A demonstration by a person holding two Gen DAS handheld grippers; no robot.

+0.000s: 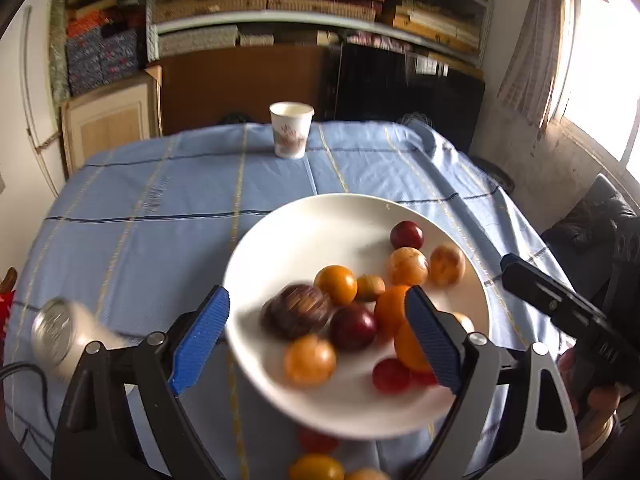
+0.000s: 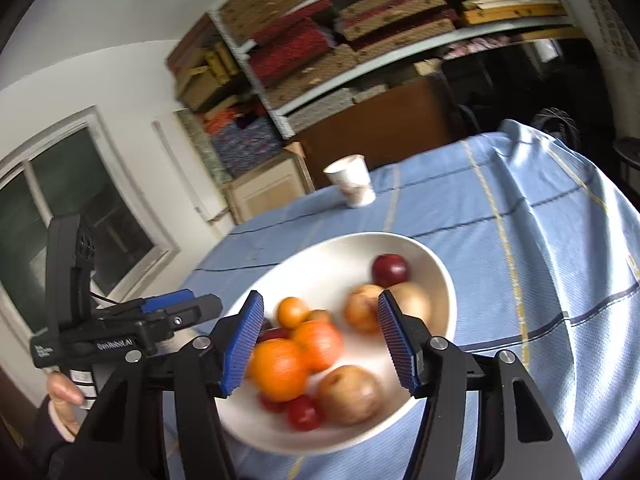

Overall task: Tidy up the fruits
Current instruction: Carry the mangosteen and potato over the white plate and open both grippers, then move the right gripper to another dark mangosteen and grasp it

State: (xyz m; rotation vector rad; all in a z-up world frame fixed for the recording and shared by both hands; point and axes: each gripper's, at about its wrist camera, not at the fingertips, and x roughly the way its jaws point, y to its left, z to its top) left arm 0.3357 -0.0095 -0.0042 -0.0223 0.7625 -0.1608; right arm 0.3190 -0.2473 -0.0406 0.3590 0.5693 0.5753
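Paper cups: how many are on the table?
1. The paper cup stands upright near the table's far edge, beyond the white plate of fruit. None seems hidden.

Both wrist views above plate [image 1: 304,236]

White walls [image 2: 120,40]; shelves [image 1: 320,20] w/ stacked textiles at back; bright window [image 1: 600,80] w/ curtain [image 1: 528,52]; table under blue checked cloth [image 1: 160,208]; wood cabinet [image 1: 112,120].
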